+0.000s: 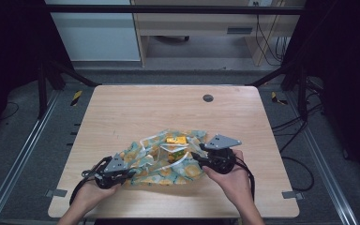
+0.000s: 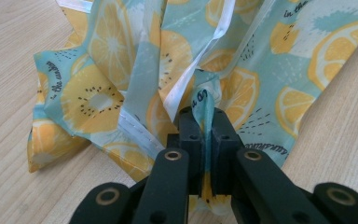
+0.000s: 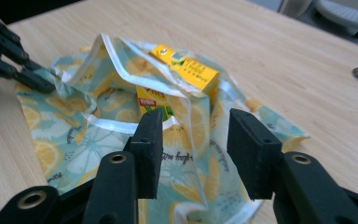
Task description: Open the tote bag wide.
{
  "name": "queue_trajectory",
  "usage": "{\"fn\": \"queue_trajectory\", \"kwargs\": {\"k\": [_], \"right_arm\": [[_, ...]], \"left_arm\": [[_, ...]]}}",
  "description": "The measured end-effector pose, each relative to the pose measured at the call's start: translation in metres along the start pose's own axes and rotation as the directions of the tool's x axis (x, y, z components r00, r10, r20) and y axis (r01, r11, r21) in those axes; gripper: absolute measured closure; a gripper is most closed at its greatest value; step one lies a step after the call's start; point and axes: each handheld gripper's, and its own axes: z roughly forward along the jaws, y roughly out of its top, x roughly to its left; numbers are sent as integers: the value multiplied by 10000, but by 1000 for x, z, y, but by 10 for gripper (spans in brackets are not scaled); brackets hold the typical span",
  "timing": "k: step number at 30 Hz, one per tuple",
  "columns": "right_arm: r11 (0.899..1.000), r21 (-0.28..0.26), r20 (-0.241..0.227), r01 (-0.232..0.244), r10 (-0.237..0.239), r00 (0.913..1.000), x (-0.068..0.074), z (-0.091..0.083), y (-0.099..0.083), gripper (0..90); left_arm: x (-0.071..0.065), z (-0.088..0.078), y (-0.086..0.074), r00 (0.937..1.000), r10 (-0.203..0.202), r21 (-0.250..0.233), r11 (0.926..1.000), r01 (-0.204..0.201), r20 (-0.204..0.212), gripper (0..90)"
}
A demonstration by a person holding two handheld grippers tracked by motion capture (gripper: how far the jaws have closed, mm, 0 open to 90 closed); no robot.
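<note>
Pinching a fold of the fruit-print bag point(image 2: 121, 70) near the table's point(image 1: 122, 108) front edge, the left gripper point(image 2: 204, 122) should hold taut while the right gripper point(image 3: 193, 140), fingers apart and empty, seats the yellow carton point(image 3: 186, 67).

A: How is the left gripper point(image 1: 130, 172) sitting?
B: Low by the desk's near edge, jaws pinching shut, hand point(image 1: 91, 193) cradling it.
A: And the right gripper point(image 1: 196, 155)?
B: Jaws standing apart, gripping nothing, pointing left.
</note>
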Motion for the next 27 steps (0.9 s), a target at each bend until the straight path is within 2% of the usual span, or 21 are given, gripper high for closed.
{"fn": "queue_trajectory", "kwargs": {"k": [4, 5, 6, 8, 10, 12, 20, 27], "right_arm": [[9980, 628, -161, 103, -93, 9998, 1, 16, -3, 558], [9958, 904, -238, 164, -143, 9996, 1, 21, -6, 665], [9958, 904, -238, 164, -143, 9996, 1, 21, -6, 665], [9940, 1060, -457, 283, -236, 9987, 2, 22, -10, 799], [9935, 1076, -529, 365, -309, 9981, 3, 19, -13, 867], [9933, 1111, -545, 308, -249, 9982, 3, 17, -16, 894], [9902, 1377, -672, 240, -149, 9976, 1, 9, -31, 900], [9846, 1747, -772, 75, 61, 9970, -1, 8, -52, 900]], "left_arm": [[0, -1, 0, 10000, -26, -33, 10000, 26, 14, 861], [0, -1, 0, 10000, -24, -39, 10000, 24, 8, 861], [0, -1, 0, 10000, -28, -45, 10000, 28, 10, 861], [0, -1, 0, 10000, -29, -48, 10000, 29, 11, 861], [0, 0, 0, 10000, -30, -42, 10000, 30, 1, 861], [1, 1, 0, 10000, -41, -35, 10000, 41, -1, 861], [1, 1, 0, 9999, -84, 13, 10000, 84, -77, 868], [4, -1, -2, 9989, -367, -175, 9992, 362, -307, 872]]}}
